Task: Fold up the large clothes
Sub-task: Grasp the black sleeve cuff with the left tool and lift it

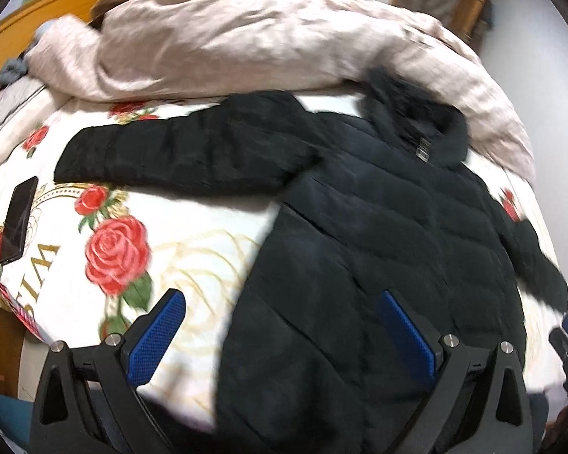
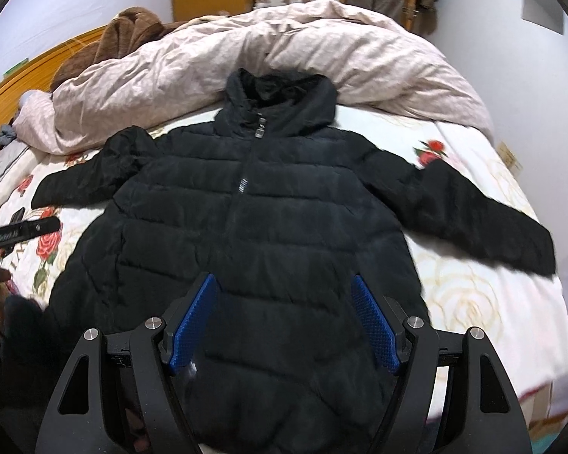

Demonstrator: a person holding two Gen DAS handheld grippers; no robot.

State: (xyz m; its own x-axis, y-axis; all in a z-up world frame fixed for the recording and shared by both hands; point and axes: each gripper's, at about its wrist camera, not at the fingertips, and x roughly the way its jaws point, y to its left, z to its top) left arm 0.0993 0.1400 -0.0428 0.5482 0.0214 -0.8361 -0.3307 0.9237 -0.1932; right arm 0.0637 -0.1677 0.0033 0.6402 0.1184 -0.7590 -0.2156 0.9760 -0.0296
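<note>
You are hovering the left gripper and right gripper, both wide and empty, over the black puffer jacket lying flat mid-frame on the floral bedsheet; folding is likely starting with a sleeve.

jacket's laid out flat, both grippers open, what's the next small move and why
Probably bring the left gripper to the jacket's left sleeve and fold it across the chest. The jacket lies zipped and face up on the bed with both sleeves spread wide, and neither open gripper holds anything.
</note>
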